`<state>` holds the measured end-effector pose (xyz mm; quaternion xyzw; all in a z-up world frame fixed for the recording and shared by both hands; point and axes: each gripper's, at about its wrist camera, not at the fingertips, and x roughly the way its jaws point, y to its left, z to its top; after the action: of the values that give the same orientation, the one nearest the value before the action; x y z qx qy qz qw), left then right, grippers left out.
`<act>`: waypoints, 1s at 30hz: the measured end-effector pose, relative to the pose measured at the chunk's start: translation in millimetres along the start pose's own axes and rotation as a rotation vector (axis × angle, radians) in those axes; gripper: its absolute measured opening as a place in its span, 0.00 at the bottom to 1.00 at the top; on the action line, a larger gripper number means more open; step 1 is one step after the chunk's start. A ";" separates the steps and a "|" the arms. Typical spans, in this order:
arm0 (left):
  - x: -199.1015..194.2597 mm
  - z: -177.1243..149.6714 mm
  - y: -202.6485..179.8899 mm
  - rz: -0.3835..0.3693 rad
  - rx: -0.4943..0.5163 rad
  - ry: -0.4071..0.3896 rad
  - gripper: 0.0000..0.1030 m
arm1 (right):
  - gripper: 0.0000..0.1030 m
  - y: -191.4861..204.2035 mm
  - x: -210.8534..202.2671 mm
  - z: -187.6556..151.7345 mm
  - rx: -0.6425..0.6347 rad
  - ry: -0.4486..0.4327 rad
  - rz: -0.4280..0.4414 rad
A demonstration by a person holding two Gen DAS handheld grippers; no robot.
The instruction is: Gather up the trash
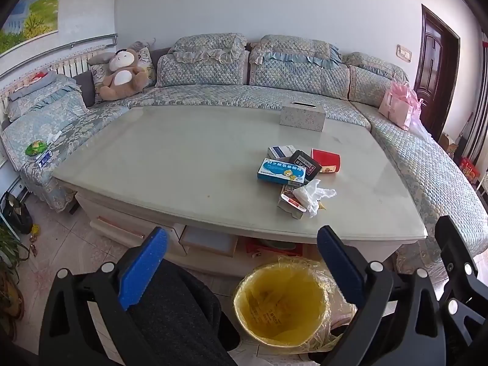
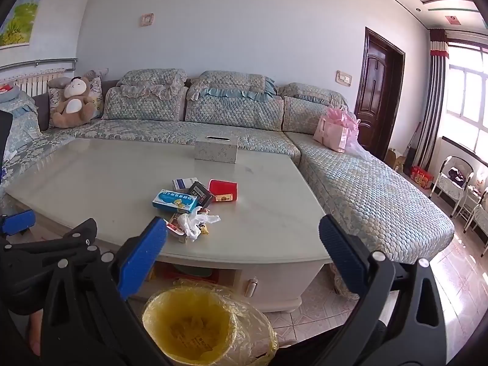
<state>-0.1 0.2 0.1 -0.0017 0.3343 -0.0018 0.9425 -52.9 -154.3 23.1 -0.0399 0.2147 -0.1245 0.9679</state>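
A heap of trash lies on the pale coffee table (image 1: 170, 167): a blue medicine box (image 1: 281, 174), a black packet (image 1: 305, 162), a red box (image 1: 326, 161), a crumpled white tissue (image 1: 314, 195) and a small carton (image 1: 289, 202). The heap also shows in the right wrist view, with the blue box (image 2: 174, 202) and the tissue (image 2: 195, 221). A bin lined with a yellow bag (image 1: 282, 302) stands on the floor before the table; it also shows in the right wrist view (image 2: 189, 326). My left gripper (image 1: 241, 262) and right gripper (image 2: 242, 251) are open and empty, held near the table's front edge above the bin.
A grey tissue box (image 1: 302, 117) stands at the table's far side. A quilted blue sofa (image 1: 274, 73) wraps around the table, with a teddy bear (image 1: 122, 73) and a pink bag (image 1: 396, 106) on it. A dark door (image 2: 378, 91) is at the right.
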 end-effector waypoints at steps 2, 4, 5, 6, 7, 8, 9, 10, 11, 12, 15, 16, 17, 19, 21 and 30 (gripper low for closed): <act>-0.1 -0.7 -0.4 -0.003 -0.001 0.002 0.93 | 0.95 -2.9 9.4 -3.6 0.012 0.007 0.007; -0.1 -1.1 1.1 -0.014 -0.011 0.009 0.93 | 0.95 -2.9 9.6 -2.3 0.011 0.008 0.009; -0.5 -1.4 1.0 -0.015 -0.011 0.010 0.93 | 0.95 -2.8 9.5 -2.6 0.011 0.008 0.007; -1.3 -1.7 0.9 -0.013 -0.010 0.010 0.93 | 0.95 -2.8 9.1 -1.8 0.009 0.008 0.005; 1.3 -2.4 0.6 -0.018 -0.014 0.022 0.93 | 0.95 -2.5 8.4 -1.2 0.008 0.006 0.003; 1.3 -2.0 0.4 -0.018 -0.013 0.024 0.93 | 0.95 -2.6 8.3 -1.1 0.010 0.006 0.002; 4.3 -6.4 -0.5 -0.014 -0.014 0.023 0.93 | 0.95 -2.1 9.1 -2.0 0.011 0.007 0.002; 5.5 -8.9 -0.8 -0.011 -0.014 0.022 0.93 | 0.95 -2.0 9.2 -2.5 0.010 0.006 0.003; 7.6 -13.3 -0.9 -0.009 -0.015 0.020 0.93 | 0.95 -1.9 9.7 -2.9 0.011 0.009 0.005; 5.3 -10.8 -1.9 -0.008 -0.015 0.021 0.93 | 0.95 -1.8 9.9 -3.1 0.013 0.011 0.005; 5.7 -1.7 -0.5 0.000 -0.009 0.030 0.93 | 0.95 -2.6 11.8 -2.2 0.011 0.018 0.004; 5.2 0.3 -1.6 0.006 -0.005 0.031 0.93 | 0.95 -2.4 12.5 -2.2 0.009 0.019 0.001; 5.1 0.8 -2.6 0.013 0.000 0.032 0.93 | 0.95 -1.8 14.2 -2.6 0.007 0.020 -0.002; 4.2 1.2 -4.6 0.034 0.015 0.028 0.93 | 0.95 -1.2 14.8 -3.0 0.004 0.020 -0.007; 2.4 1.2 -8.2 0.055 0.034 0.015 0.93 | 0.95 -1.4 14.9 -2.6 0.007 0.021 -0.004; -4.5 4.3 -12.8 0.089 0.057 -0.031 0.93 | 0.95 -6.0 14.7 -1.6 0.028 0.021 0.008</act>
<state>-0.9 -12.6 6.2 0.0398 0.3190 0.0306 0.9464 -42.0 -163.9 16.5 -0.0243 0.2232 -0.1238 0.9666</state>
